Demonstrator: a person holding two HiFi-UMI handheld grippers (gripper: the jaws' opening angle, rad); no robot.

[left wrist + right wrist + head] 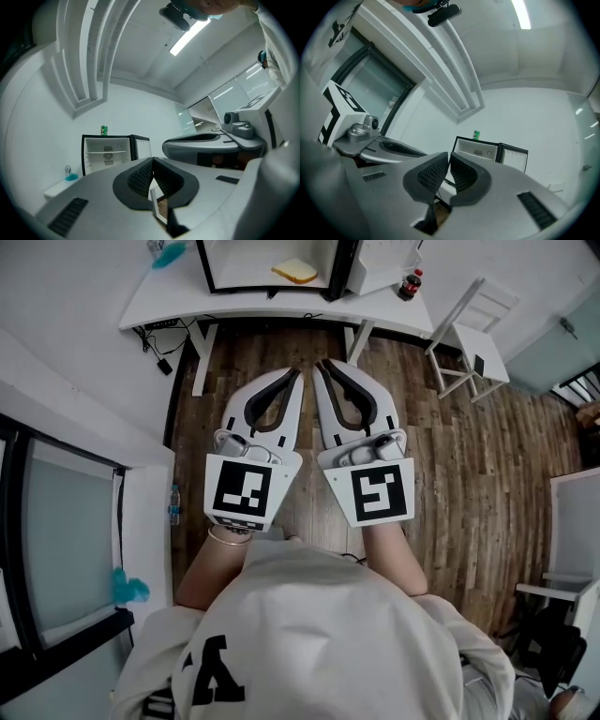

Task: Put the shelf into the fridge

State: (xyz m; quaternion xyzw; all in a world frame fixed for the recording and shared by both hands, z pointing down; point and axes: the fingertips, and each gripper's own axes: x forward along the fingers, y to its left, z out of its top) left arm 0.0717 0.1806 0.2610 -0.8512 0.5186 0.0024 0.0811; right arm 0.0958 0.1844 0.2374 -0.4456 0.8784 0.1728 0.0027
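The left gripper [298,374] and the right gripper [321,364] are held side by side above a floor [469,456] of brown wood planks. Each is a smooth white shell with a black-lined, teardrop-shaped opening and a cube of black-and-white square markers at its rear.

In the left gripper view the fingers are seen pressed together. Their black pads [139,178] are moulded in a fine ribbed grid, and nothing is gripped between them. In the right gripper view the fingers are drawn almost together, with only a thin slit left at the tips, and nothing is held there either.

The fridge [98,164] is a small box with a black frame and a white interior. It is set on a white tabletop [262,304] with its door swung open. A thin, pale, flat shelf [107,152] is seen spanning the upper part of the interior from wall to wall.

The shelf is well apart from both pairs of fingers and is touched by neither. It lies up and to the left of the left fingertips in the left gripper view.

A green can [104,130] is stood upright on the fridge's top. A flat yellowish slab [295,271] is laid on the fridge's floor.
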